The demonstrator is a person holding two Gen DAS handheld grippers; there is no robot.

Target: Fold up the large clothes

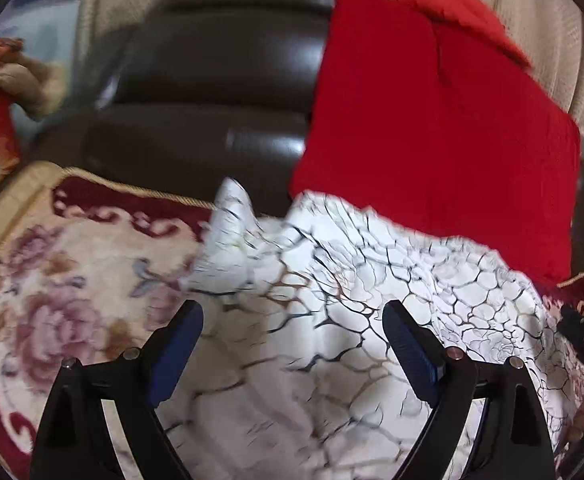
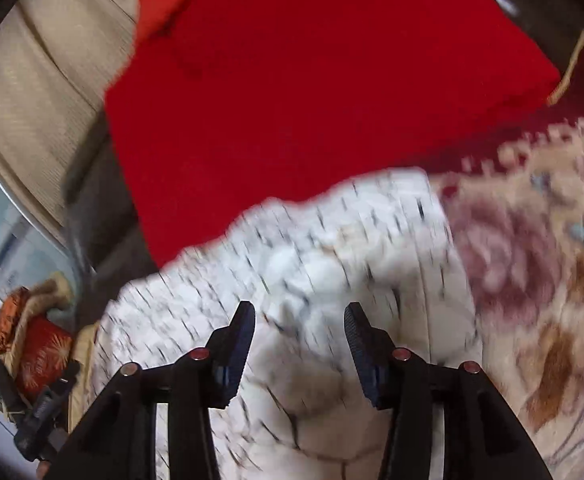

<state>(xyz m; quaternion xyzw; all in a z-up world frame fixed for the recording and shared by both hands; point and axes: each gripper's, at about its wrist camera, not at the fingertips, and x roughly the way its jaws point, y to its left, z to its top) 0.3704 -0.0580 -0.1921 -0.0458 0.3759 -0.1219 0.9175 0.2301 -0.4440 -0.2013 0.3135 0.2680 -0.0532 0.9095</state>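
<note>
With both the left gripper (image 1: 292,322) and right gripper (image 2: 299,322) hovering, jaws open and empty, over the white crackle-print garment (image 1: 331,280) lying on the floral sofa cover (image 1: 72,272) near the red cushion (image 1: 431,120), pinch matching far edge corners next, lifting evenly.

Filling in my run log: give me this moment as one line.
garment: white, crack-patterned, on floral cover | red cloth: behind | left gripper: open | right gripper: open, holding nothing

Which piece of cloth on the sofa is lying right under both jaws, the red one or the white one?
The white cloth with dark crackle lines; the plain red cloth lies behind it, against the sofa back.
</note>
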